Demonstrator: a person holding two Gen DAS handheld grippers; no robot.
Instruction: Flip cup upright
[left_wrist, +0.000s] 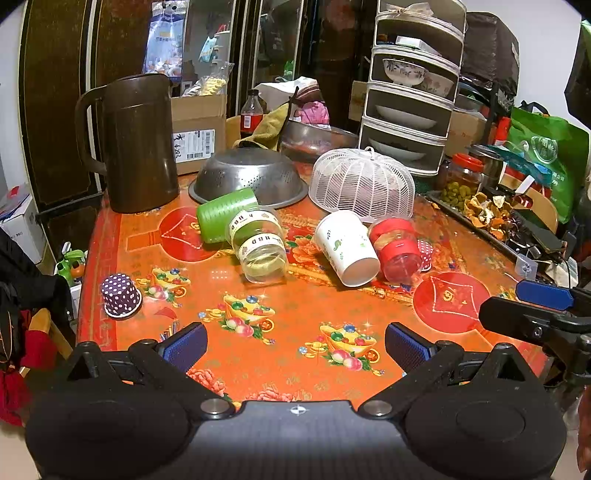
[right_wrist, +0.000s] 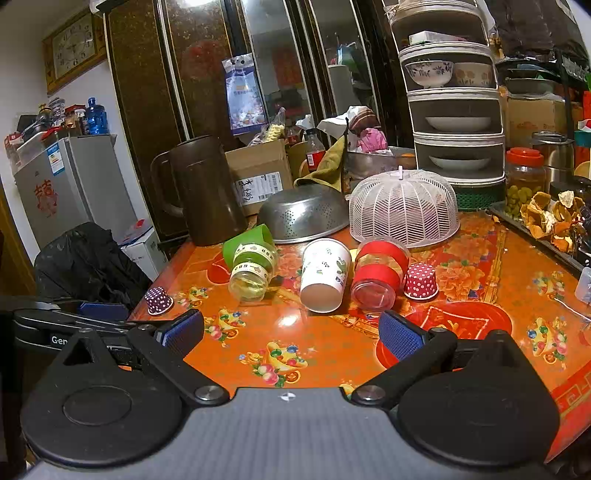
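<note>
- The white cup with green leaf prints lies on its side on the orange-patterned bench, at the centre of the frame in the left wrist view, its open mouth turned toward the camera. It is well above and apart from the left gripper, whose blue-padded fingers sit at the bottom of the frame.
- In the right wrist view the same cup lies just above centre, again well apart from the right gripper.
- To the cup's left lies a clear cup with banded tape tucked into a green cup; touching its right side is a clear cup with red bands, also on its side.
- Both pairs of fingers stand wide apart and hold nothing; only bare bench shows between them.
- A purple dotted paper cup stands mouth-down at the left edge of the bench; a red dotted one stands mouth-down right of the red-banded cup.
- Only the right wrist view shows a wall clock at upper left and a grey fridge below it; the left wrist view shows the other gripper's blue fingertip at its right edge.
</note>
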